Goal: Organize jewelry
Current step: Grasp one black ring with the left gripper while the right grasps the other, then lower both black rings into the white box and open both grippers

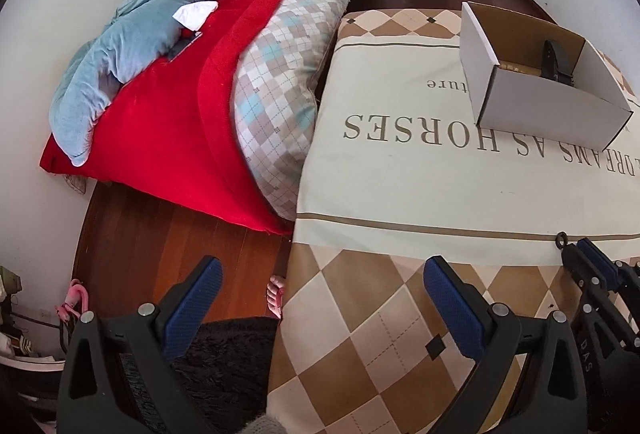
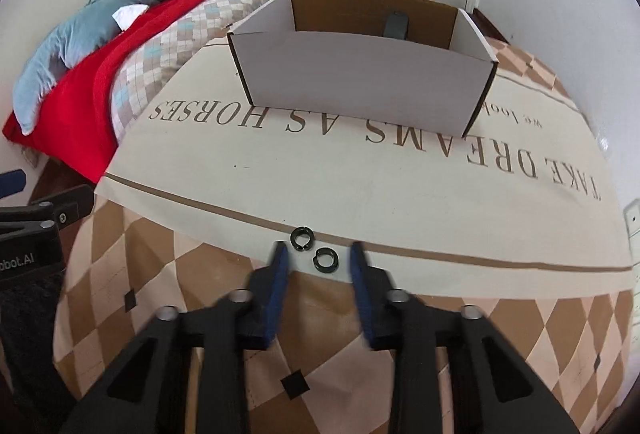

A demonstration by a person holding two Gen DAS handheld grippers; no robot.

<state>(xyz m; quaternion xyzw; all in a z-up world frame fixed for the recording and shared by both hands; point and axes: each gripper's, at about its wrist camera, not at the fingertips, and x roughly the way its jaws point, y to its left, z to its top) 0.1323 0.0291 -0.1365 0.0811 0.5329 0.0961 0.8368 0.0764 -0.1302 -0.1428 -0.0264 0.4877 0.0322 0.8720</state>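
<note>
Right gripper (image 2: pixel 318 258) jaws apart around 2 small black rings (image 2: pixel 326 258); left gripper (image 1: pixel 320 282) jaws apart

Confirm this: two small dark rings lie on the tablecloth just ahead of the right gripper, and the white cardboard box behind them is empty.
The box is not empty. The right wrist view shows a dark object standing inside the white cardboard box against its back wall. The rest holds: two small dark rings lie on the tablecloth just ahead of the right gripper.

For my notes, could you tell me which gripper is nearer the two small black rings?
Right. The right gripper straddles the rings on the tablecloth; the left gripper hangs off to their left, over the table's edge.
</note>
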